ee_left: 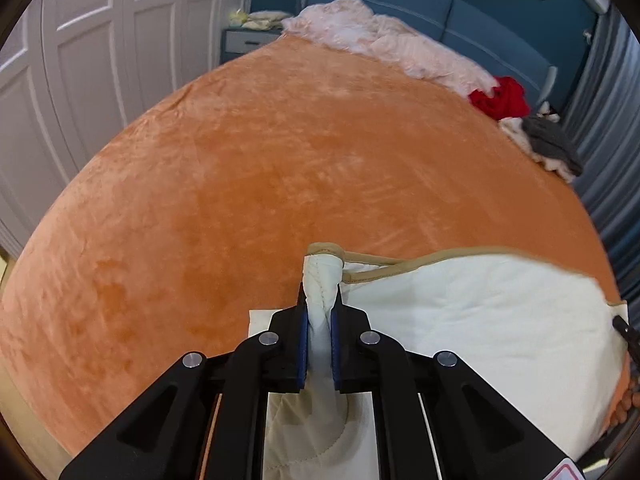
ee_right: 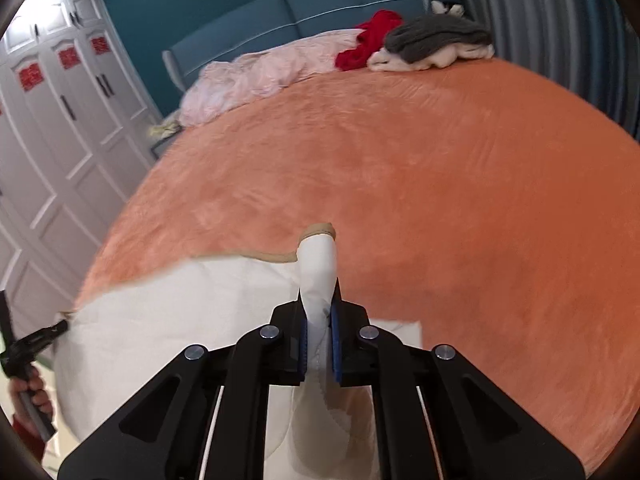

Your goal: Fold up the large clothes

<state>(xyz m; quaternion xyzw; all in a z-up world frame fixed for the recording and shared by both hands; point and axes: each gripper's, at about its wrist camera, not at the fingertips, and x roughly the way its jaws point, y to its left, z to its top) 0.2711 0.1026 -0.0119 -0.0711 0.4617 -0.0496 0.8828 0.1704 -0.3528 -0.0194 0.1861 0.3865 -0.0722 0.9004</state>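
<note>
A large white quilted cloth [ee_left: 480, 320] with tan binding lies on the near part of the orange bed cover [ee_left: 280, 160]. My left gripper [ee_left: 319, 296] is shut on its left corner, and the tan-edged tip [ee_left: 325, 249] sticks up past the pads. In the right wrist view the same cloth [ee_right: 180, 320] spreads to the left. My right gripper [ee_right: 320, 292] is shut on the right corner, whose tip [ee_right: 318, 233] stands above the fingers. Each gripper shows at the edge of the other's view: the right one [ee_left: 622, 328], and the left one [ee_right: 60, 326] held by a hand [ee_right: 32, 392].
A crumpled pink duvet [ee_left: 380, 44] lies along the blue headboard [ee_right: 320, 12]. A red garment [ee_right: 372, 40] and a grey and white pile [ee_right: 436, 40] sit at the far right corner. White wardrobe doors [ee_left: 80, 60] stand left of the bed, a grey curtain [ee_right: 540, 20] right.
</note>
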